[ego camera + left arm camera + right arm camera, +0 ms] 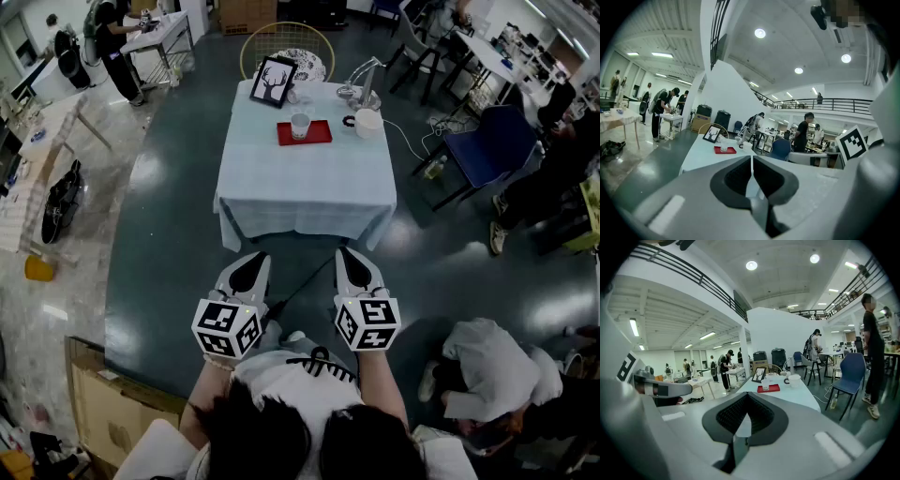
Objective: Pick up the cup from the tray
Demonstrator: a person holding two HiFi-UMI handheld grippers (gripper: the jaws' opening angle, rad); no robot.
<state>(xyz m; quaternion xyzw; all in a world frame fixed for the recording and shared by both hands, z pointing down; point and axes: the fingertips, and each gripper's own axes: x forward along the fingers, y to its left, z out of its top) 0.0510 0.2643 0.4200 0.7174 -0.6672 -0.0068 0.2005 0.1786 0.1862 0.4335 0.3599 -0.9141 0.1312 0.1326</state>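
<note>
Holding the left tool (752, 158) and right tool (746, 394) clenched and empty, we see the cup (300, 125) on the tray (321, 135) well ahead; we judge it light, thin and slick, best gripped gently mid-wall.

The tray (304, 132), upper centre, is red, the cup (300, 125) on it clear, the tablecloth (305, 178) pale bluish white. The chair (492, 145) at right is blue. The left gripper (251, 261) and right gripper (351, 255) are light grey with black-and-white square markers.

Left tongs (249, 272) and right tongs (356, 267) are held side by side, pointing forward, jaws together, empty.
</note>
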